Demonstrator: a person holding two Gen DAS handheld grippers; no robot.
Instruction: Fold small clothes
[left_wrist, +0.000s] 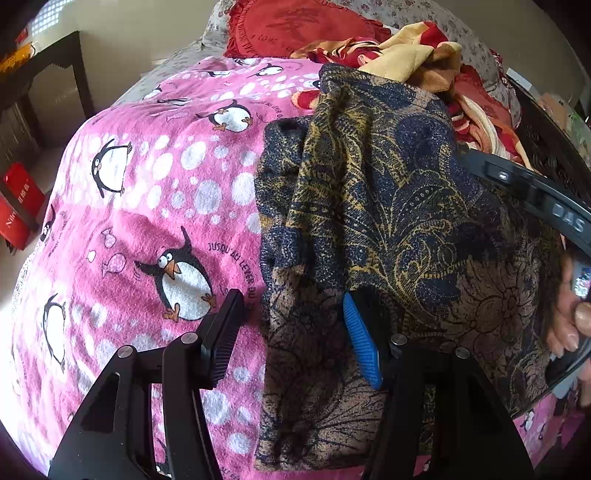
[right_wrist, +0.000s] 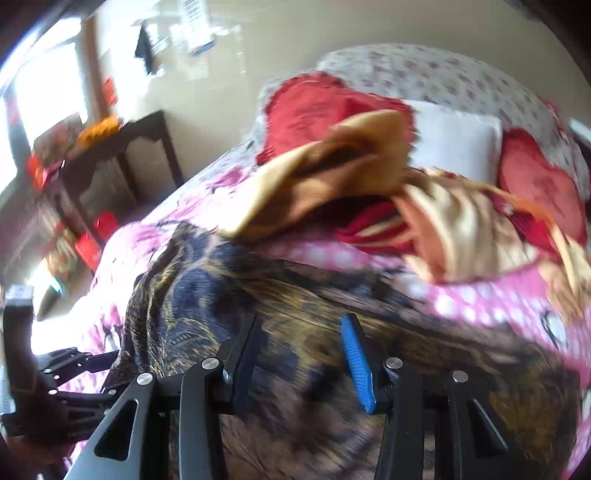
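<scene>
Garment (left_wrist: 388, 206): dark navy cloth with a gold and tan floral print, lying on the blanket, right of its middle in the left wrist view. Its far part is bunched into upright folds; its near part lies flatter, the paler brown side showing.
Garment, right view (right_wrist: 295, 295): spread under and ahead of the right gripper, blurred, with a folded ridge rising at its left.
Left gripper (left_wrist: 291, 332): jaws wide apart, nothing between them. The black finger (left_wrist: 221, 339) is over the bare blanket just left of the garment's edge; the blue pad (left_wrist: 362, 347) is over the garment. Whether either touches cloth I cannot tell.
Right gripper (right_wrist: 299, 358): jaws wide apart, low over the garment's near part, nothing pinched. In the left view its dark body enters from the right edge, with the person's hand (left_wrist: 570, 325) wrapped around it.
Blanket (left_wrist: 147, 206): pink fleece with penguins and white dots, covering the bed.
Pile (left_wrist: 417, 55): yellow and red clothes heaped just past the garment's far end, touching it.
Cushion (left_wrist: 295, 26): red, frilled, beyond the pile by the floral sheet (right_wrist: 443, 74).
Pillow (right_wrist: 458, 147): white, between two red cushions in the right view.
Table (left_wrist: 55, 62): dark, left of the bed, with a red box (left_wrist: 20, 192) nearby on the floor.
</scene>
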